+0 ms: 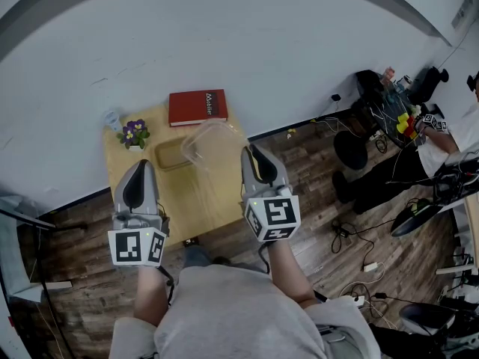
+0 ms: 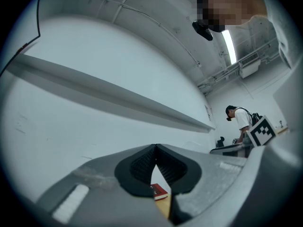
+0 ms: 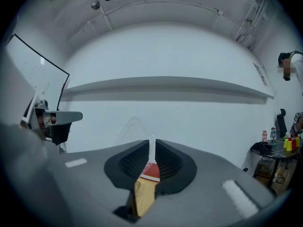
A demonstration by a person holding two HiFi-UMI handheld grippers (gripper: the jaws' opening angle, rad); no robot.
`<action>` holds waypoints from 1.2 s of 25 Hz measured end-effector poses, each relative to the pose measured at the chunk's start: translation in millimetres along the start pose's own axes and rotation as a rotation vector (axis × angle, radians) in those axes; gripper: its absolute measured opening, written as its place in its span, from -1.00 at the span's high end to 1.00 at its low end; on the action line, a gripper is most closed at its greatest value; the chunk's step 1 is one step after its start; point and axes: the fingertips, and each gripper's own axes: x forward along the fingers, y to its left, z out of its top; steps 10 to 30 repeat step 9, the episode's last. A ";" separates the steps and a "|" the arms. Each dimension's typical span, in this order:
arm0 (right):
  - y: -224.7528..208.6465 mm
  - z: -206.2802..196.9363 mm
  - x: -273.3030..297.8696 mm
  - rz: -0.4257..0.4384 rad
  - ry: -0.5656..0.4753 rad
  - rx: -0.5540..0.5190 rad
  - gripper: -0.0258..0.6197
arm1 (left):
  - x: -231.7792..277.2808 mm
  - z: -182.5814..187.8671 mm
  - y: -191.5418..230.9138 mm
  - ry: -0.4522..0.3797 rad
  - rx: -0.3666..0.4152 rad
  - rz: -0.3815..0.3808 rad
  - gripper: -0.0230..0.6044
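My right gripper [image 1: 248, 151] is shut on the edge of a clear plastic lid [image 1: 212, 143], held tilted above a small wooden table [image 1: 217, 200]. In the right gripper view the thin clear edge [image 3: 151, 150] sits pinched between the pads, with the red book [image 3: 151, 172] showing behind it. My left gripper [image 1: 142, 164] hovers over the table's left side, shut with nothing in it; its pads [image 2: 142, 167] meet at the tip. Between the grippers, a shallow tan container [image 1: 171, 155] lies on the table.
A red book [image 1: 197, 107] lies at the table's far edge by the white wall. A small pot of purple flowers [image 1: 135, 133] and a clear cup [image 1: 111, 117] stand at the far left. At the right are a person [image 1: 449, 137], a cluttered desk [image 1: 393, 111] and floor cables [image 1: 359, 238].
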 end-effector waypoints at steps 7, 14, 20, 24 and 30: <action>-1.3 -0.3 0.9 0.000 0.000 0.001 0.80 | 1.1 -0.1 -0.7 0.000 0.000 0.003 0.91; -1.8 -0.7 2.2 0.000 0.001 0.000 0.80 | 2.1 -0.7 -0.1 0.001 0.000 0.003 0.91; -1.8 -0.7 2.2 0.000 0.001 0.000 0.80 | 2.1 -0.7 -0.1 0.001 0.000 0.003 0.91; -1.8 -0.7 2.2 0.000 0.001 0.000 0.80 | 2.1 -0.7 -0.1 0.001 0.000 0.003 0.91; -1.8 -0.7 2.2 0.000 0.001 0.000 0.80 | 2.1 -0.7 -0.1 0.001 0.000 0.003 0.91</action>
